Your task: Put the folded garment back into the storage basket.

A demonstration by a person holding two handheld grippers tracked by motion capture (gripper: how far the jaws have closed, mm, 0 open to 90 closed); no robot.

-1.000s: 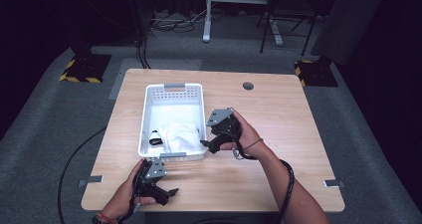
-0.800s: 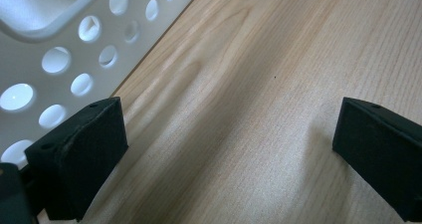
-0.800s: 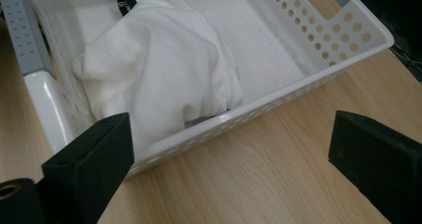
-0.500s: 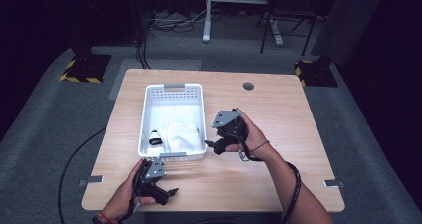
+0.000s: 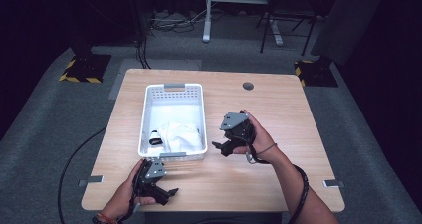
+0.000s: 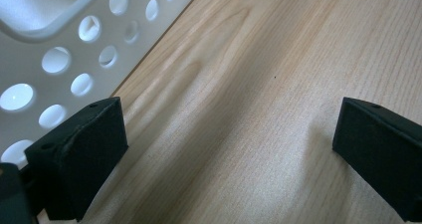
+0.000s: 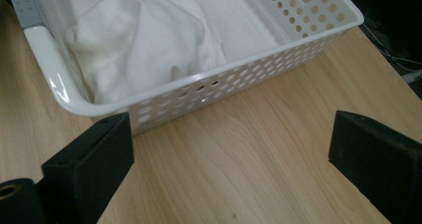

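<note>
White perforated plastic basket [image 5: 171, 122] with grey handle grips sits left of centre on the wooden table [image 5: 278, 109]; crumpled white cloth [image 5: 179, 136] fills its near end, a small black item [image 5: 155, 137] beside the cloth at its left. No readable writing or labels. Right gripper [image 5: 222, 148] hovers just right of the basket, tilted toward it, jaws wide apart, empty. Left gripper [image 5: 170, 192] rests low near the table's near edge, just in front of the basket, jaws spread, holding nothing.
</note>
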